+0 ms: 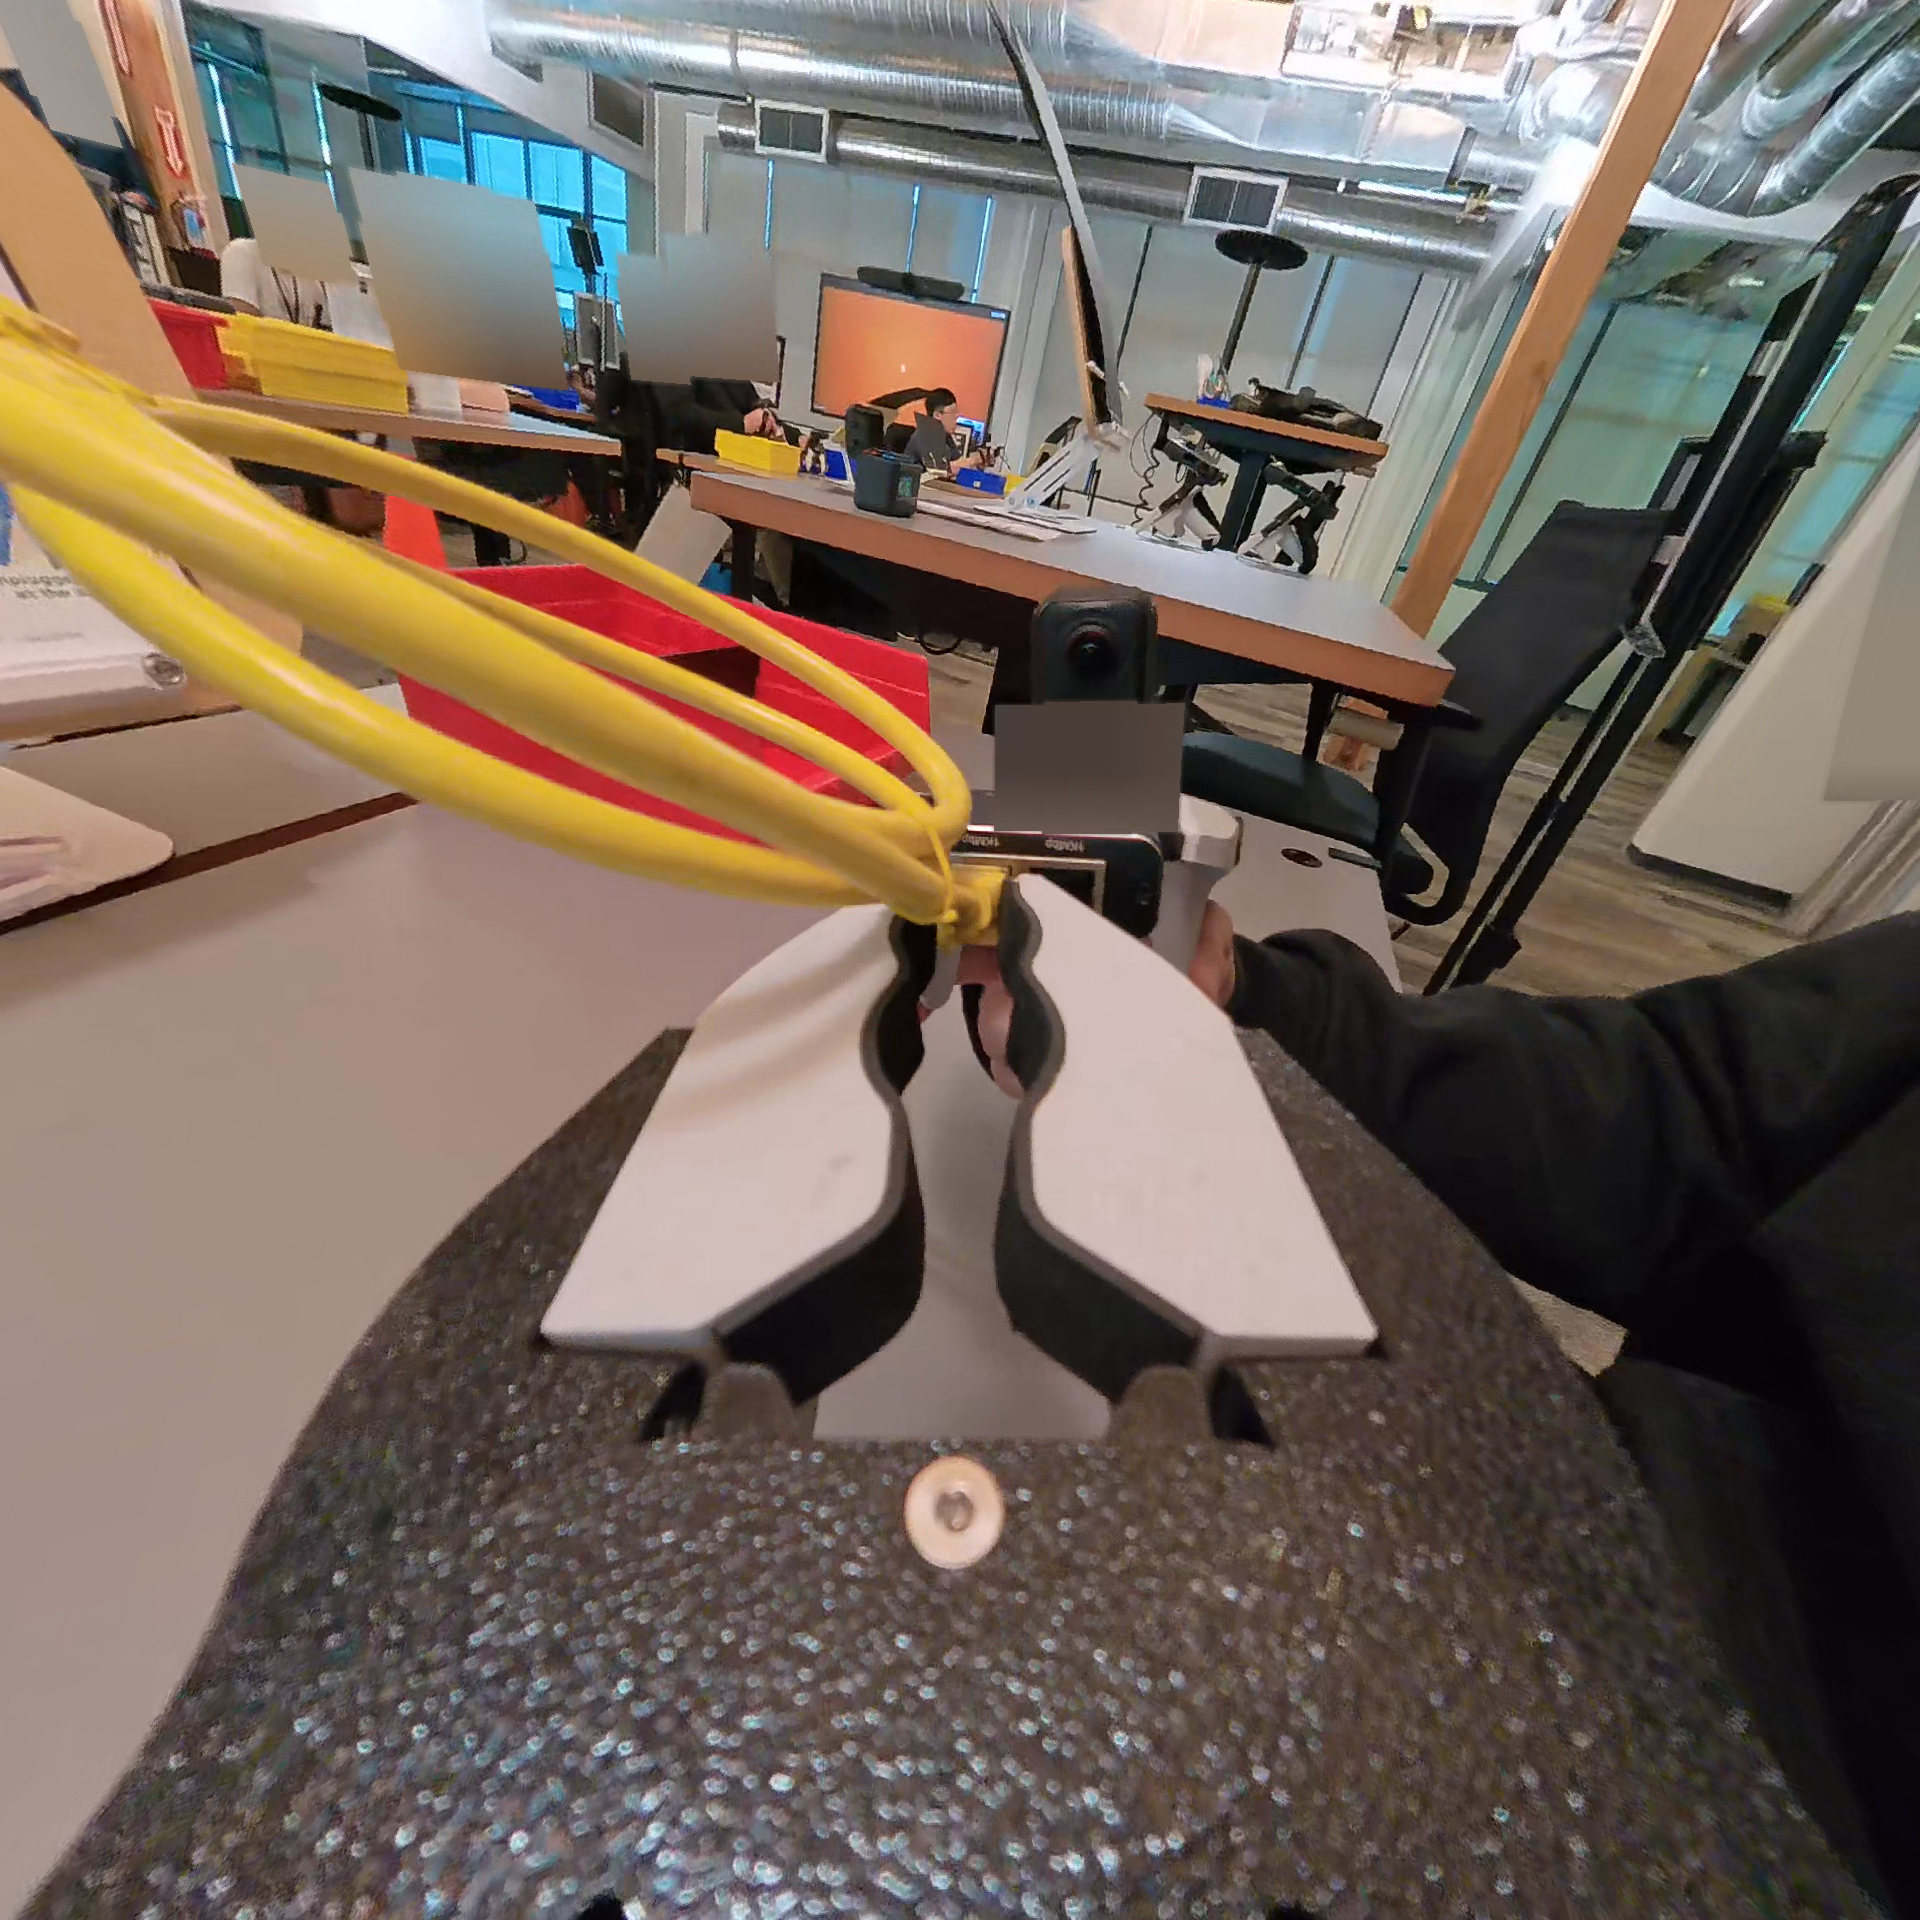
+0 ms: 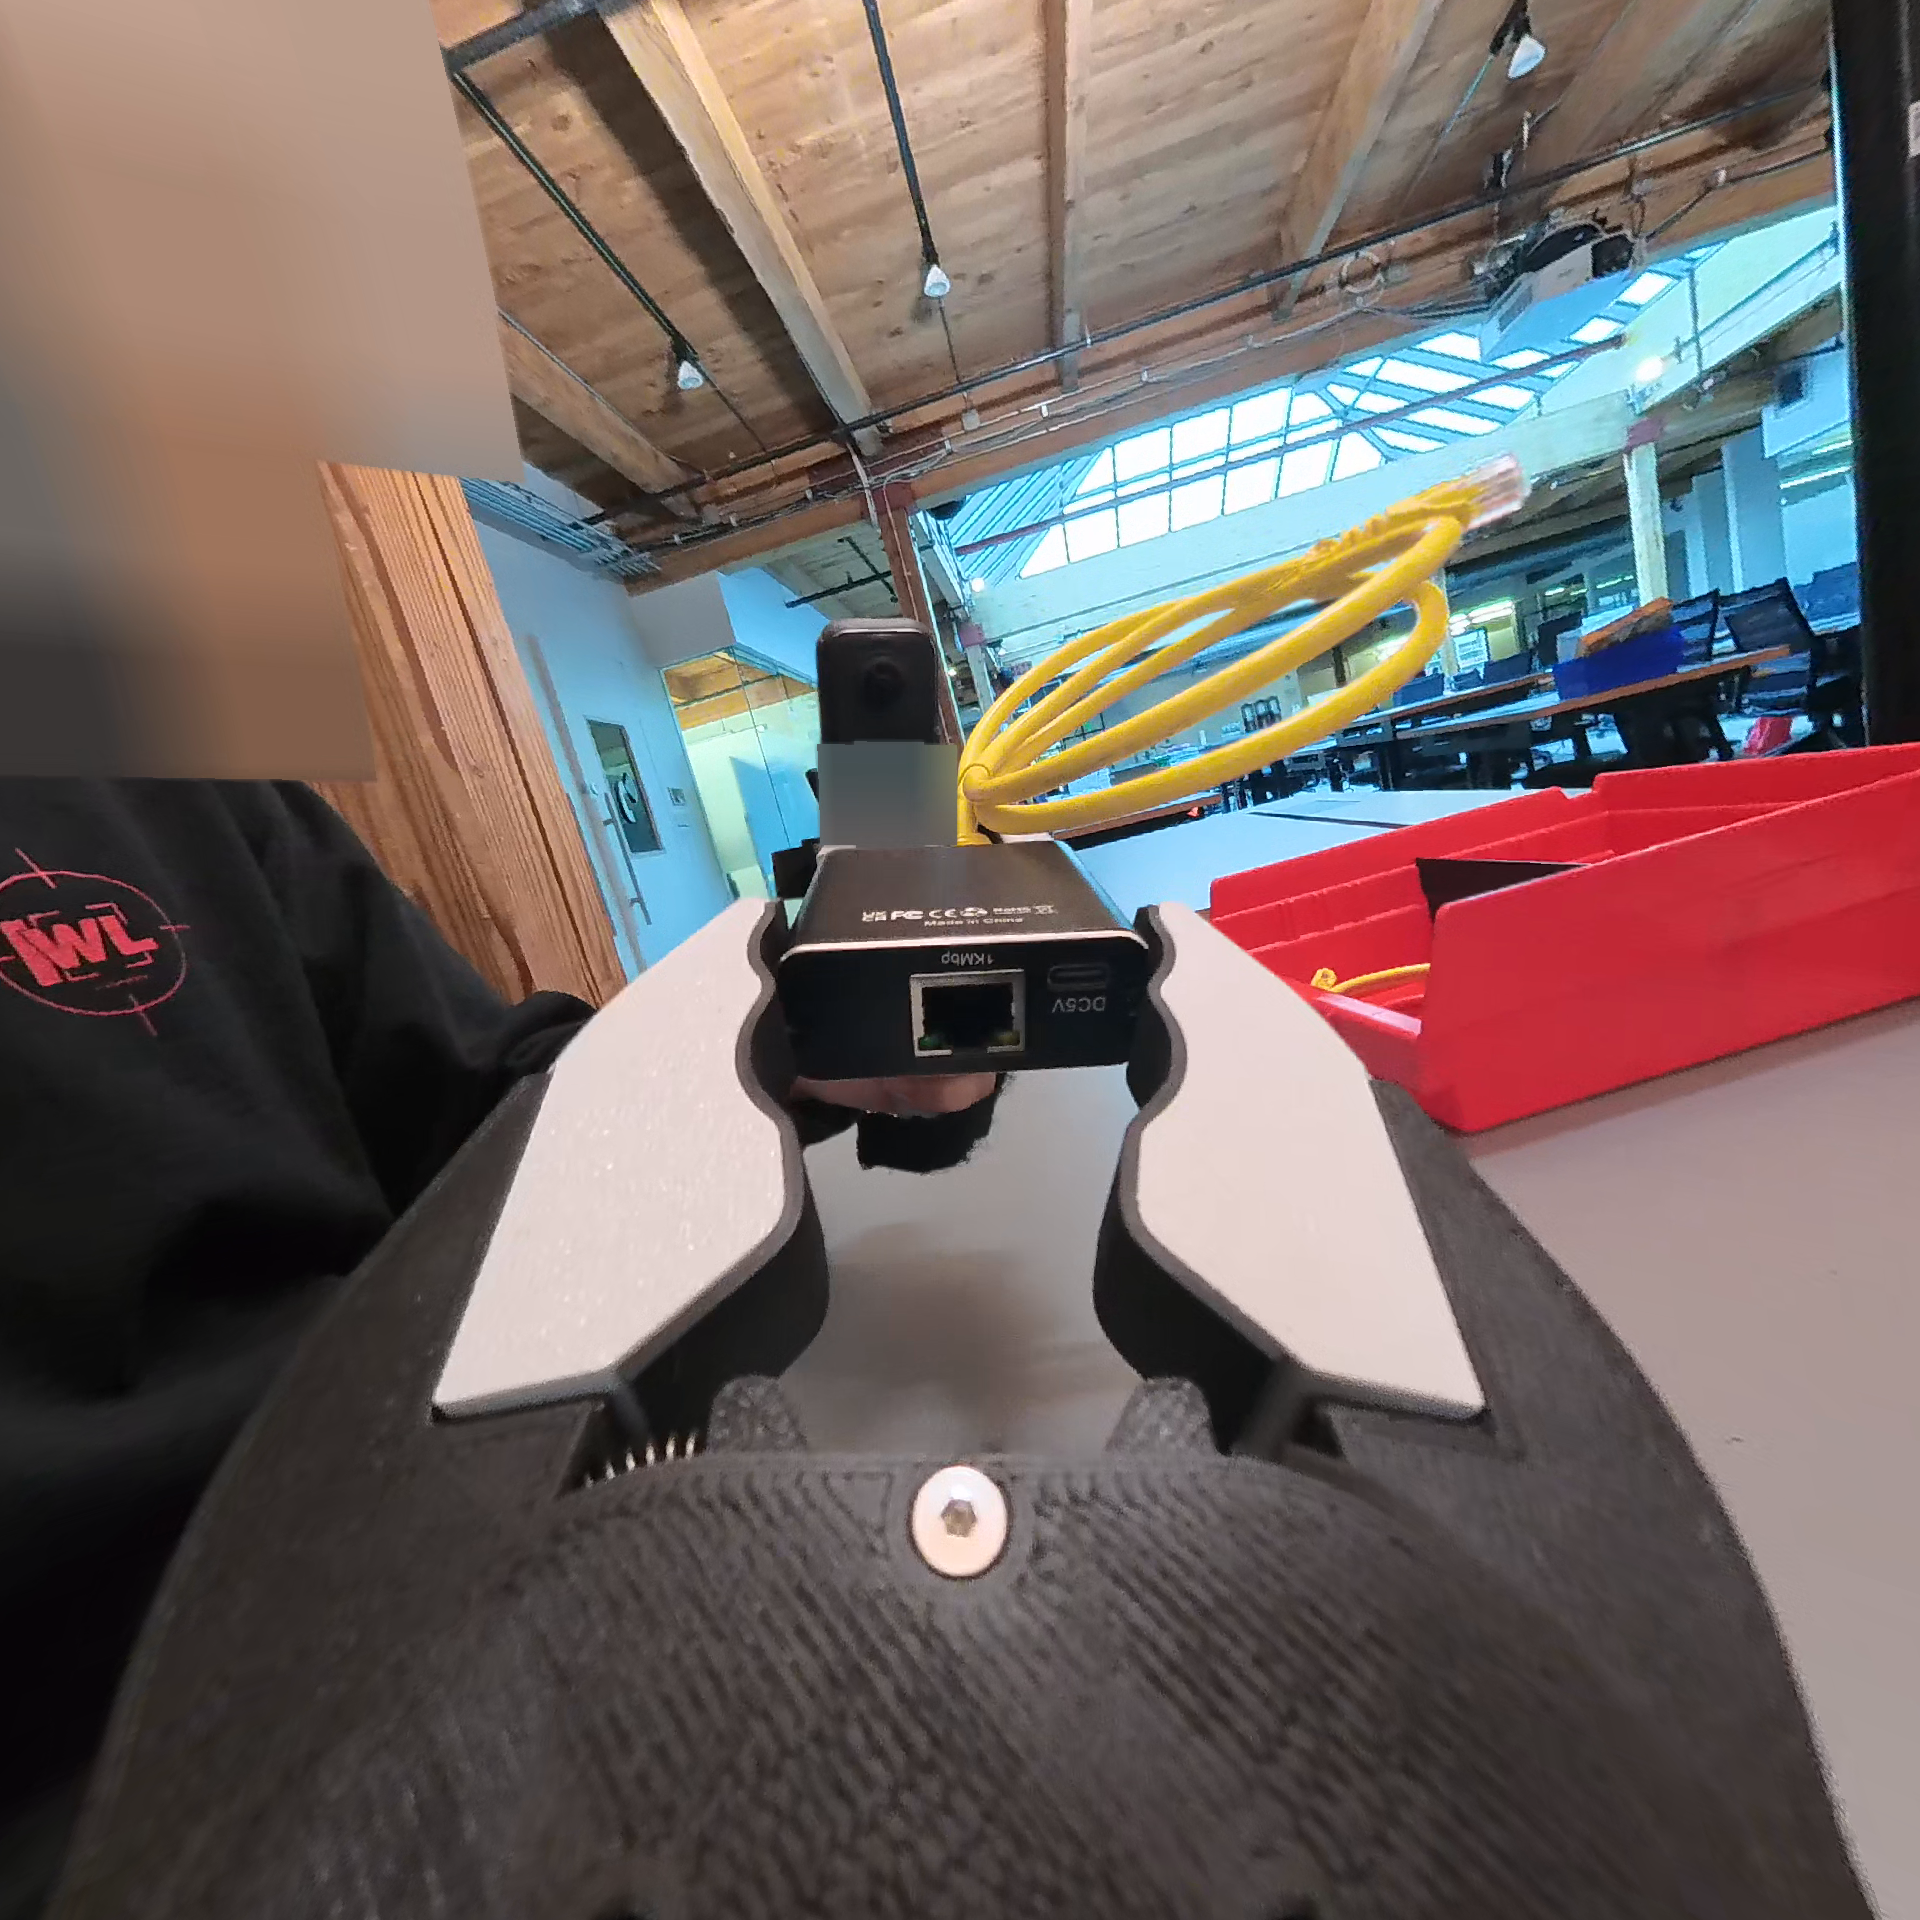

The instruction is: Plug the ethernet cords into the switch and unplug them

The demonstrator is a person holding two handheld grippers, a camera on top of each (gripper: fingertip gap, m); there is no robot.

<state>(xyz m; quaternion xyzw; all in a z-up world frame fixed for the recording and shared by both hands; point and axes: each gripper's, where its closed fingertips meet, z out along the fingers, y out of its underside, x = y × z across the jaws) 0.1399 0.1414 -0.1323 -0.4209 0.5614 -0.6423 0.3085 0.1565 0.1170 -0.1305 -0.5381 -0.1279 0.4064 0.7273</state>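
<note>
Grey desk [image 1: 312, 1039] carries a red bin [image 2: 1558, 977] off to one side; both tools are raised above the desk, facing each other.

Yellow ethernet cord [image 1: 436, 665], coiled and tied, loops away up and left from the left tool [image 1: 961, 940]. Second yellow cord lies in the bin, mostly hidden.

Black switch [image 2: 961, 987] is clamped across its short sides by the right tool [image 2: 961, 997], long axis pointing straight at the left tool; near port empty.

Left tool is pinched on the cord's plug end [image 1: 977, 914], right at the switch's far face. Plug axis looks in line with the switch axis. Cannot tell whether the plug is seated or just at the port mouth.
</note>
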